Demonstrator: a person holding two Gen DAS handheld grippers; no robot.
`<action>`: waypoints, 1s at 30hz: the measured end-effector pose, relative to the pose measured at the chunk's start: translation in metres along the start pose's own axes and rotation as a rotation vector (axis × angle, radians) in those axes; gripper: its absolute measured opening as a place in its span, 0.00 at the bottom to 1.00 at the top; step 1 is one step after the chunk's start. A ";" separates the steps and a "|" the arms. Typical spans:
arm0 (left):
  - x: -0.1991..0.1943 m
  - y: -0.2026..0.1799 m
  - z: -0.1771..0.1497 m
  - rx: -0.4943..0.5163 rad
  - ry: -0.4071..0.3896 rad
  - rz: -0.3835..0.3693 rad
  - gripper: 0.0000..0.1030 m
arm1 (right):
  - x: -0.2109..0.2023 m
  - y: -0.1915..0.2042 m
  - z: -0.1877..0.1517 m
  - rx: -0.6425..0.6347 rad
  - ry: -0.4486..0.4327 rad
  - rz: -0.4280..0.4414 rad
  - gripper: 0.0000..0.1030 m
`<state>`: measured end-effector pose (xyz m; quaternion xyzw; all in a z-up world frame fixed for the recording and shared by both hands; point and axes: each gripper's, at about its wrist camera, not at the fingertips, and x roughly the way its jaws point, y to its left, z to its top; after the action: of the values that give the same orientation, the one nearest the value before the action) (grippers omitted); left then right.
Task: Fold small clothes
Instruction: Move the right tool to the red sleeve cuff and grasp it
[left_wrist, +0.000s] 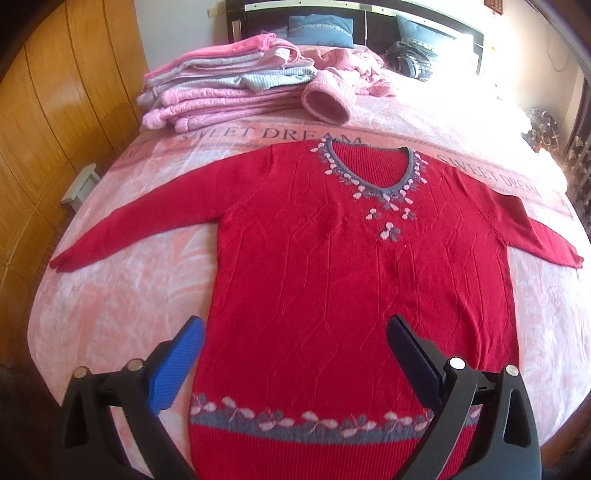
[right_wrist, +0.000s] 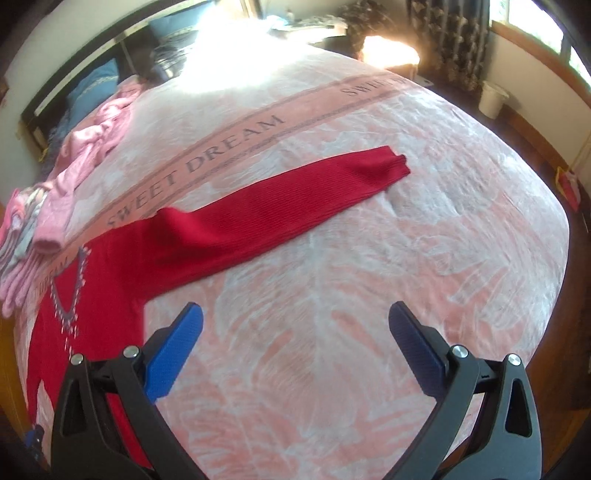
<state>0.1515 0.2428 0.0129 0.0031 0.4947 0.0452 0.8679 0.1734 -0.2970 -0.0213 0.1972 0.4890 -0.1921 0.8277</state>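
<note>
A red knit sweater (left_wrist: 325, 266) lies flat and face up on the pink bedspread (left_wrist: 122, 302), both sleeves spread out, its grey V-neck with pink flowers pointing away from me. My left gripper (left_wrist: 295, 328) hovers open over the sweater's lower body, above the grey flowered hem band, holding nothing. In the right wrist view the sweater's right sleeve (right_wrist: 280, 206) stretches across the bedspread (right_wrist: 406, 258), with the cuff at the far right. My right gripper (right_wrist: 295, 314) is open above bare bedspread, just in front of that sleeve and right of the sweater's body, with nothing held.
A stack of folded pink and grey clothes (left_wrist: 221, 92) sits at the far left of the bed, with a pink cuff (left_wrist: 327, 98) and loose pink garments (left_wrist: 354, 70) beside it. Blue pillows (left_wrist: 321, 29) lean on the dark headboard. Wooden panelling (left_wrist: 55, 122) flanks the bed's left edge. A white bin (right_wrist: 493, 98) stands on the floor.
</note>
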 end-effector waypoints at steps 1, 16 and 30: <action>0.005 -0.004 0.006 0.003 -0.002 -0.006 0.96 | 0.011 -0.014 0.012 0.038 0.018 0.013 0.97; 0.086 -0.045 0.070 -0.088 0.002 -0.044 0.96 | 0.155 -0.084 0.097 0.142 0.150 0.114 0.96; 0.119 -0.044 0.067 -0.081 0.031 -0.003 0.96 | 0.171 -0.126 0.125 0.308 0.036 0.274 0.07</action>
<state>0.2723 0.2115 -0.0573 -0.0335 0.5059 0.0642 0.8595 0.2776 -0.4900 -0.1344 0.3894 0.4374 -0.1465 0.7972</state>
